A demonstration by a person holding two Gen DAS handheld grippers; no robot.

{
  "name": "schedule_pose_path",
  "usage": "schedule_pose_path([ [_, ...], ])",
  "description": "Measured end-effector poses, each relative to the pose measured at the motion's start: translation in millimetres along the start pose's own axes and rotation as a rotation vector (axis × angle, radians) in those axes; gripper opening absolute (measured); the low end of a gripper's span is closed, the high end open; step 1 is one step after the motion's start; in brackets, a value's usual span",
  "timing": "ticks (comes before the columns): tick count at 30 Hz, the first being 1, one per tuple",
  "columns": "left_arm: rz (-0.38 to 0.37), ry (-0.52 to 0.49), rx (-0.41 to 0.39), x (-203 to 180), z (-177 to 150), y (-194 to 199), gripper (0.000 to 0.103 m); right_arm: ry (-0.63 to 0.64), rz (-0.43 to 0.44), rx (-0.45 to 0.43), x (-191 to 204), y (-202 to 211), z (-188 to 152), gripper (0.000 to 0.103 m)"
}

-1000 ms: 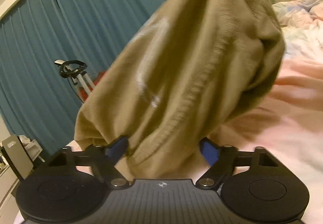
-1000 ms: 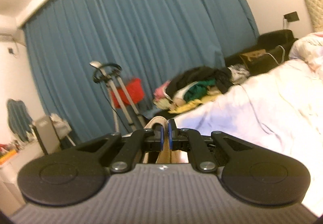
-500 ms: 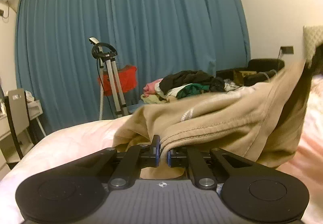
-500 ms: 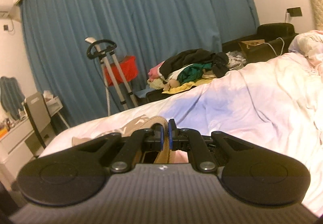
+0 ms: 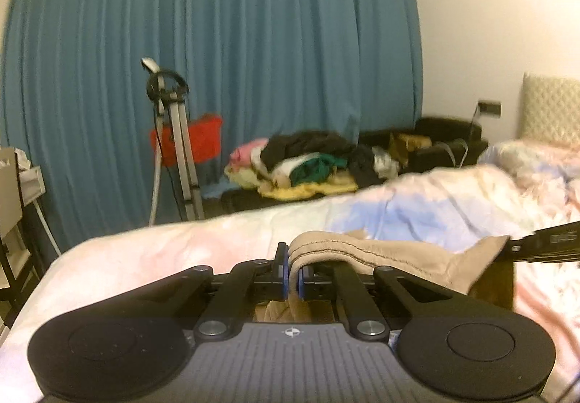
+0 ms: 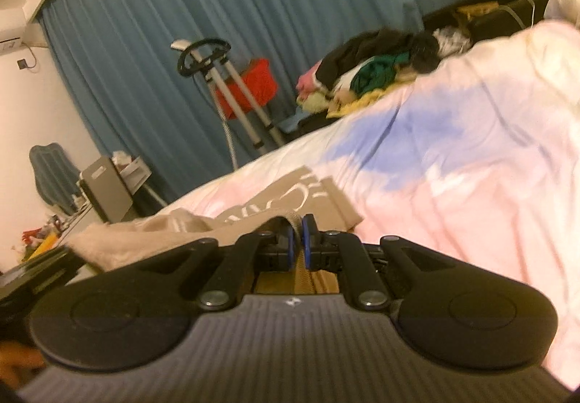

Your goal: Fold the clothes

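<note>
Spanning the back of the room, a pleated teal curtain (image 5: 217, 76) is seen in both wrist views, with a white wall to its right. At the far left a shelf unit (image 5: 14, 185) is partly seen; next come a metal folding stand (image 5: 177, 149) with a red basket (image 5: 199, 142) behind it, then a heap of mixed clothes (image 5: 308, 163) on a dark sofa (image 5: 449, 134) beyond the far edge of the bed (image 5: 163, 250). The bed is covered by a rumpled pink, white and blue sheet, and a quilted headboard (image 5: 551, 109) is seen at the far right.

The tan garment (image 5: 391, 258) is held low over the near edge of the bed, stretched between the 2 grippers, so its long axis runs left to right along that edge. Its stitched hem is pinched by the left gripper (image 5: 293, 276), whose jaws are closed on the cloth. In the left wrist view the fabric is drawn rightward to a black gripper part at the right edge. The opposite hem is clamped by the right gripper (image 6: 299, 247), also closed on it, and from there the cloth is spread leftward and away onto the sheet. Pale lettering is printed on the garment; it is too blurred to be read.
</note>
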State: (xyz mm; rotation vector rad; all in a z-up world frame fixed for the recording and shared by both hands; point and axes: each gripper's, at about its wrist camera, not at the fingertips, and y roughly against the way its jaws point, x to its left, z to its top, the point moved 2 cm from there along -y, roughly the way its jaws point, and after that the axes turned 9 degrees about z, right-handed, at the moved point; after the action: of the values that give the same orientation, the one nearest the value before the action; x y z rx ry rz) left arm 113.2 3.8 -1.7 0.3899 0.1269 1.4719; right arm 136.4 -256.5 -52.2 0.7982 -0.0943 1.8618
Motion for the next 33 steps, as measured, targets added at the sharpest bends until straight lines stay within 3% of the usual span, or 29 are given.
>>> schedule_pose_path([
  [7, -0.031, 0.084, 0.140, 12.0, -21.1, -91.2, 0.009, -0.032, 0.070, 0.085, -2.3, -25.5, -10.5, 0.009],
  [11, -0.064, 0.197, 0.225, 28.1, -39.2, -130.8, 0.013, -0.046, 0.101, 0.103, -1.2, -39.3, -12.9, 0.009],
  [13, -0.092, 0.261, 0.264, 38.5, -48.3, -143.8, 0.021, -0.056, 0.111, 0.108, -3.0, -45.8, -12.1, 0.009],
  [15, -0.080, 0.297, 0.308, 48.7, -52.2, -150.4, 0.045, -0.068, 0.118, 0.111, -4.7, -51.5, -12.0, 0.009],
  [17, -0.061, 0.321, 0.352, 56.2, -52.1, -151.6, 0.054, -0.073, 0.121, 0.111, -6.1, -55.7, -13.0, 0.009],
  [20, -0.039, 0.345, 0.406, 63.1, -49.9, -149.8, 0.058, -0.080, 0.123, 0.110, -7.4, -61.2, -15.3, 0.009],
  [23, -0.006, 0.301, 0.430, 62.7, -47.9, -135.3, 0.064, -0.098, 0.123, 0.105, -9.2, -62.3, -17.6, 0.009],
  [26, 0.017, 0.252, 0.425, 61.0, -45.0, -110.7, 0.078, -0.114, 0.119, 0.085, -12.1, -60.1, -16.4, 0.009],
  [30, -0.011, 0.209, 0.399, 60.6, -44.0, -80.0, 0.079, -0.132, 0.100, 0.060, -16.8, -56.0, -13.6, 0.009],
  [33, -0.056, 0.103, 0.336, 46.7, -40.0, -63.7, 0.084, -0.153, 0.091, 0.051, -19.8, -54.4, -13.3, 0.009],
])
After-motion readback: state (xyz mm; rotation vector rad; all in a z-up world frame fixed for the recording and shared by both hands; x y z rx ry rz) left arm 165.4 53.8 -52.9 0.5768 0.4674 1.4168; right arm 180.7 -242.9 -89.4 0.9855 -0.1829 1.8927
